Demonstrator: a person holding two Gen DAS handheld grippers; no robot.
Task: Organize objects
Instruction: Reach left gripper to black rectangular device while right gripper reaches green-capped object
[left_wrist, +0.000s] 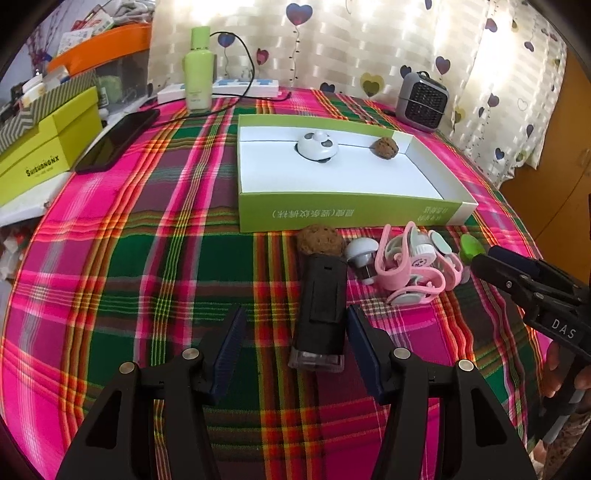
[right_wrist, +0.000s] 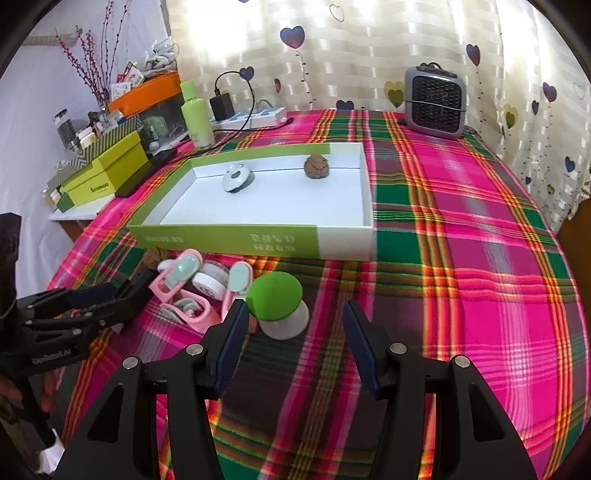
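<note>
In the left wrist view my left gripper (left_wrist: 297, 321) is open over the plaid cloth. A black rectangular device (left_wrist: 320, 306) lies between its fingers, close to the right one and apart from the left. Past it sit a walnut (left_wrist: 319, 240), a white mushroom-shaped piece (left_wrist: 360, 254) and pink clips (left_wrist: 413, 267). My right gripper (right_wrist: 295, 317) is open too. A green-capped mushroom piece (right_wrist: 275, 301) stands just ahead of its left finger. The green-and-white box tray (right_wrist: 229, 240) beyond holds a white round gadget (right_wrist: 236, 177) and a second walnut (right_wrist: 317, 166).
A grey heater (right_wrist: 434, 107) stands at the table's far right. At the far left are a green bottle (right_wrist: 195, 114), a power strip (right_wrist: 255, 118), a black phone (left_wrist: 114, 142) and stacked yellow-green boxes (left_wrist: 48, 147). Heart-patterned curtains hang behind.
</note>
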